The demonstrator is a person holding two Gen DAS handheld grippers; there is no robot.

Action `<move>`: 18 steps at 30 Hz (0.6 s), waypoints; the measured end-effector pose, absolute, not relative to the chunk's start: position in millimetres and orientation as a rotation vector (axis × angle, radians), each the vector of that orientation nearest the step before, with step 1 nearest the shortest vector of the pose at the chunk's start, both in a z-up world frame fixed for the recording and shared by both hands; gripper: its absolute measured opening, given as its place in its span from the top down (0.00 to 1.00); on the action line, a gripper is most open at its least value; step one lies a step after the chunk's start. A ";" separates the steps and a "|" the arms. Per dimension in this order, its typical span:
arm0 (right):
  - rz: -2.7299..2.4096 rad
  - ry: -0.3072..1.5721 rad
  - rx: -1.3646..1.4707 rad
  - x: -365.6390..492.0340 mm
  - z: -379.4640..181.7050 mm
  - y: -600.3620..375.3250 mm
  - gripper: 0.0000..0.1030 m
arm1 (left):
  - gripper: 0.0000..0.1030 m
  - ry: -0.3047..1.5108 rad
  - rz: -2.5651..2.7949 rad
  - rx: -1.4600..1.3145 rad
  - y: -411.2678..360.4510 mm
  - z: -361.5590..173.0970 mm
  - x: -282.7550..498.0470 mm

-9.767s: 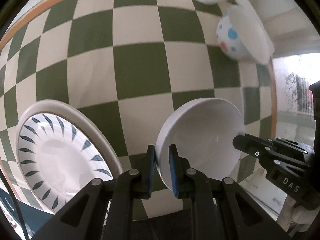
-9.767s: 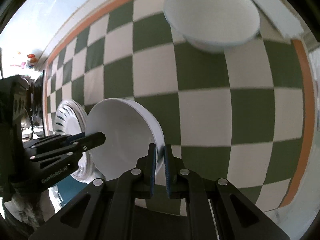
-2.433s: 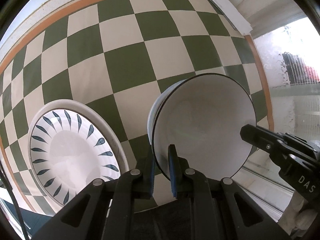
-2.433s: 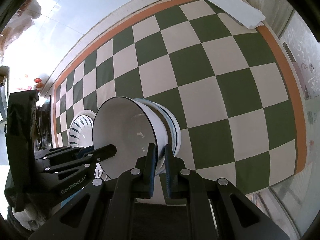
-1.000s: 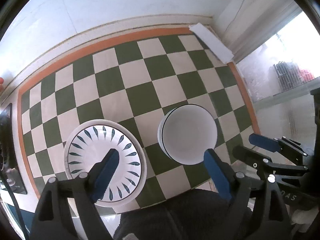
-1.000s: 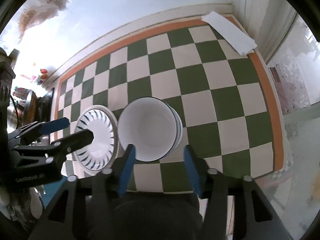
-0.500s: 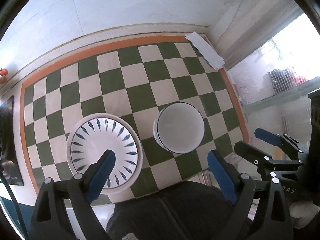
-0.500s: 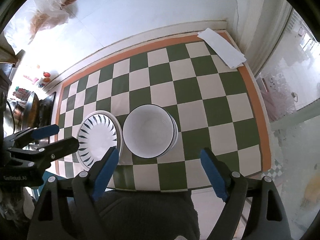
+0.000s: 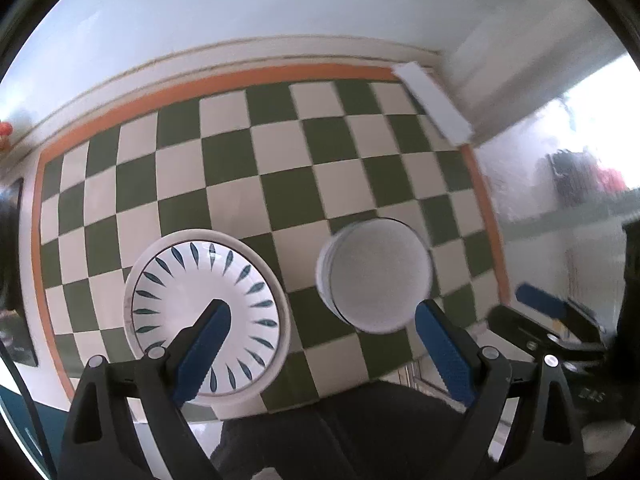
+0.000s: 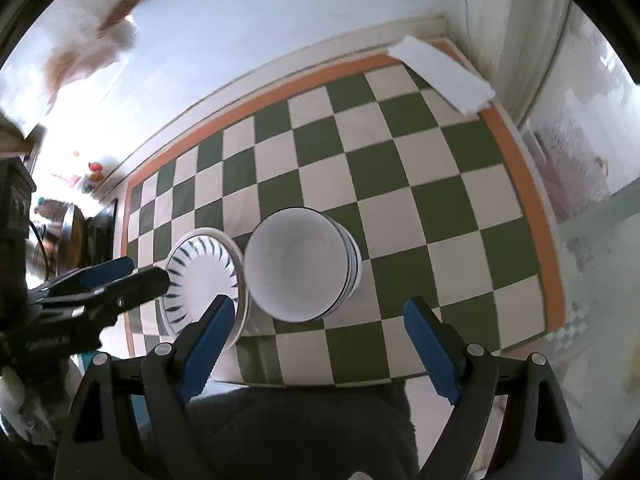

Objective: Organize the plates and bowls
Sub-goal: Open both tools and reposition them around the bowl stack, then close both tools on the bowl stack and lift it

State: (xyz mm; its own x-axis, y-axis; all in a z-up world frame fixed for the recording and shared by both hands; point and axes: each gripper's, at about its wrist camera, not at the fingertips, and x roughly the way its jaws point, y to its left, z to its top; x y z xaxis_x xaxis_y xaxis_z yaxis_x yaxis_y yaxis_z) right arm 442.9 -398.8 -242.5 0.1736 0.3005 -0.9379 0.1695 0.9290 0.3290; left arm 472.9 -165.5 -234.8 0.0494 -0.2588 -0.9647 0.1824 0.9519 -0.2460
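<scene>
A stack of white bowls (image 9: 374, 274) stands on the green and white checkered table, also in the right wrist view (image 10: 300, 264). To its left lies a stack of plates, the top plate (image 9: 204, 316) white with dark leaf marks; it also shows in the right wrist view (image 10: 202, 276). My left gripper (image 9: 320, 312) is wide open and empty, held high above both stacks. My right gripper (image 10: 318, 314) is wide open and empty, above the bowls. The left gripper shows at the left of the right wrist view (image 10: 116, 276).
A white folded cloth (image 10: 440, 74) lies at the table's far right corner, also in the left wrist view (image 9: 434, 102). An orange border (image 10: 532, 216) runs round the tablecloth. A white wall stands behind. Dark appliances (image 10: 20, 208) stand at far left.
Both grippers let go of the top bowl, opened wide and pulled back and up from the stack. In the last half second both views shifted slightly and blurred.
</scene>
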 end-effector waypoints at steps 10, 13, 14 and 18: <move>0.118 1.481 0.697 464.9 -338.0 -422.5 0.14 | 0.09 1.725 -0.334 -0.269 -162.5 -334.1 518.7; 0.136 1.503 0.764 468.3 -362.2 -422.1 0.14 | 0.09 1.784 -0.368 -0.312 -170.0 -354.6 525.3; 0.142 1.516 0.789 468.9 -370.8 -421.8 0.14 | 0.09 1.801 -0.386 -0.324 -173.8 -360.8 527.2; 0.174 1.554 0.877 469.5 -403.4 -418.0 0.14 | 0.14 1.865 -0.451 -0.340 -188.4 -382.1 530.0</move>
State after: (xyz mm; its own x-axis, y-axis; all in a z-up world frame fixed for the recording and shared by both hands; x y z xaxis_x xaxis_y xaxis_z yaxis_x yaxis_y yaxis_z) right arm 469.5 -418.0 -403.4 0.0719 0.6122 -0.7875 0.4229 0.6963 0.5799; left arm 530.0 -188.4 -382.1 -0.3275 -0.4436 -0.8342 -0.0138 0.8851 -0.4652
